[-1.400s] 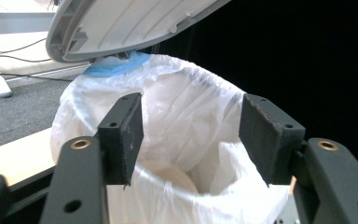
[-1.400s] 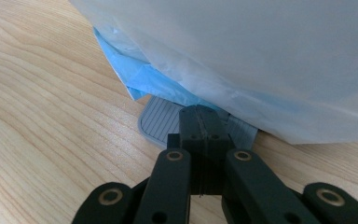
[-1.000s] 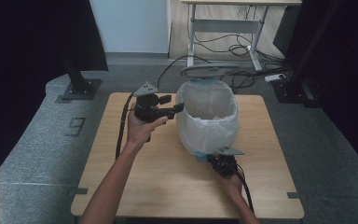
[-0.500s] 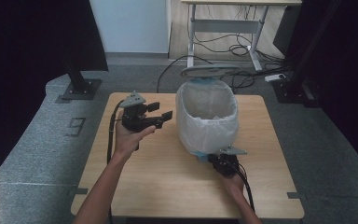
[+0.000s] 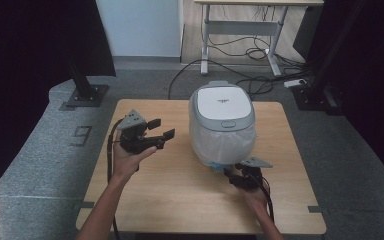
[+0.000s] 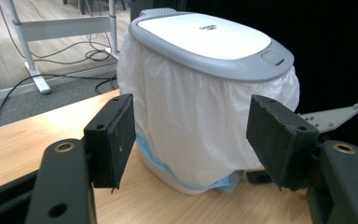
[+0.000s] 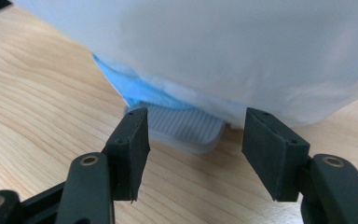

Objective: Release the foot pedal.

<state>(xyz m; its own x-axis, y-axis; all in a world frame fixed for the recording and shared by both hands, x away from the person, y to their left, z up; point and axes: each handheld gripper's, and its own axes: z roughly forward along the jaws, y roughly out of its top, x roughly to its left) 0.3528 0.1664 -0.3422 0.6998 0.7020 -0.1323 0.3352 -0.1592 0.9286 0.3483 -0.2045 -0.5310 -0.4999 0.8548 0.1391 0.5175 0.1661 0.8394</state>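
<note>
A white pedal bin [image 5: 222,125] lined with a white bag stands at the back middle of the wooden table [image 5: 180,200], its grey-rimmed lid [image 5: 222,102] down. In the left gripper view the bin [image 6: 205,107] stands ahead of my left gripper [image 6: 191,135], which is open and holds nothing. From above, the left gripper [image 5: 162,129] hangs to the left of the bin, clear of it. My right gripper [image 5: 232,175] sits low at the bin's front foot. Its jaws have just been opening, and the right gripper [image 7: 193,144] stands open with the grey ribbed pedal [image 7: 186,128] just ahead of the gap, untouched.
Blue plastic [image 7: 140,91] bunches under the bag above the pedal. Behind the table are a desk frame [image 5: 240,25] with floor cables and black stands [image 5: 82,85] on either side. Bare tabletop lies in front and to the left of the bin.
The bin's lid, open before, has dropped shut. My right gripper has opened at the pedal. My left gripper has drawn away to the left of the bin and a little lower.
</note>
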